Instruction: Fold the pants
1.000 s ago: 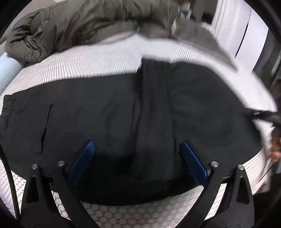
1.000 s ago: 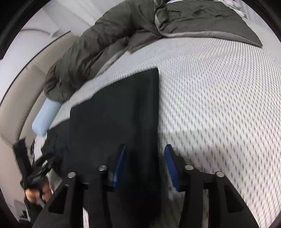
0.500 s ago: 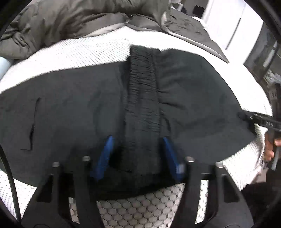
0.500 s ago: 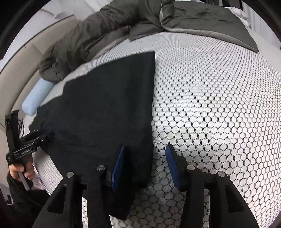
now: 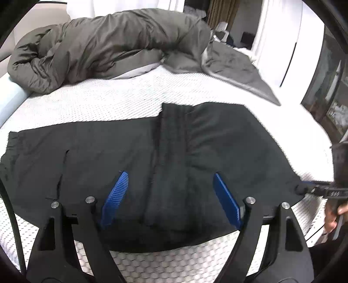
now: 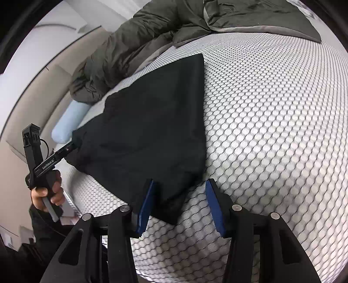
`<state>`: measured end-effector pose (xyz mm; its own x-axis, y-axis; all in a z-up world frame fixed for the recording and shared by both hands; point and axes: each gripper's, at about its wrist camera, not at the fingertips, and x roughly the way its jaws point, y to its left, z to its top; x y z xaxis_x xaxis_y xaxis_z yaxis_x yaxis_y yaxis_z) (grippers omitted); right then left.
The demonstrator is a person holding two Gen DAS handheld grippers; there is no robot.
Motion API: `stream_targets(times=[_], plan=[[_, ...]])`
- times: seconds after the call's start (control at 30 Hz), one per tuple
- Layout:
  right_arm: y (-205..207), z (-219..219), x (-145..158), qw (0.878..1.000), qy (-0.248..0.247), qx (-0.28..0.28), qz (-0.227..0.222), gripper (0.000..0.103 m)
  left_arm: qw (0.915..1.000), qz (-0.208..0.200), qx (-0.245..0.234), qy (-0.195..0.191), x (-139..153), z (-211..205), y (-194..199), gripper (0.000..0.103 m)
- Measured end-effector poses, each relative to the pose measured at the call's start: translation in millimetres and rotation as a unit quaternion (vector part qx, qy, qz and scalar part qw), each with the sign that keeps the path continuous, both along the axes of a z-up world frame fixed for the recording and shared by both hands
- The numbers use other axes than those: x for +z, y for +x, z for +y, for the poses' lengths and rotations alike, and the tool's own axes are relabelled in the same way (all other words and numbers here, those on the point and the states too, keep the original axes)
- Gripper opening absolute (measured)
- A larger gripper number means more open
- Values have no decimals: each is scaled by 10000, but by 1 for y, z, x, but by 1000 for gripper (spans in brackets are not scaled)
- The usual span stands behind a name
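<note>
Both sets of jaws gape, released. Pants (image 5: pixel 165 165) run nine-to-three before the left gripper (image 5: pixel 171 198); right gripper (image 6: pixel 180 202) straddles their near corner.

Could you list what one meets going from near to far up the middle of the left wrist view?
Left gripper, open over the black pants → bare white mattress → rumpled grey duvet → white curtain.
</note>
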<state>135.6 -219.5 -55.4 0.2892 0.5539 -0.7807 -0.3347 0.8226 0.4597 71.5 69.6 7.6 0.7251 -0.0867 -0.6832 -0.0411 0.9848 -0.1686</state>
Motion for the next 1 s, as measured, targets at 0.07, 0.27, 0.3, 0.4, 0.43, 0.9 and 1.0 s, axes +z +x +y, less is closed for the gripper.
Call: stream_targets(times=[0.07,0.27,0.3,0.4,0.43,0.9,1.0], plan=[[-4,2,-1,10000,34,19,4,46,9999,-39,-59,-73,1,-7,2,80],[-8,4,-3,9997,231,36,90,37,9977,356,-564,-142,-15,-69,34,80],[-11,0,-2,9996,262,18,92,37,9966,374,-731,-85,-16,-82,38,80],[-18,-10,0,9993,366,-64,78,38,9902,434,-1318,162,-20,-132,47,80],[-19,-12,0,9991,404,-84,81,38,9876,449,-1480,262,-22,-146,48,80],[-33,-31,4,9968,768,197,65,3,9824,709,-1582,691,-45,-187,58,83],[-37,-31,7,9976,593,336,108,3,9846,669,-1526,529,-38,-185,49,83]])
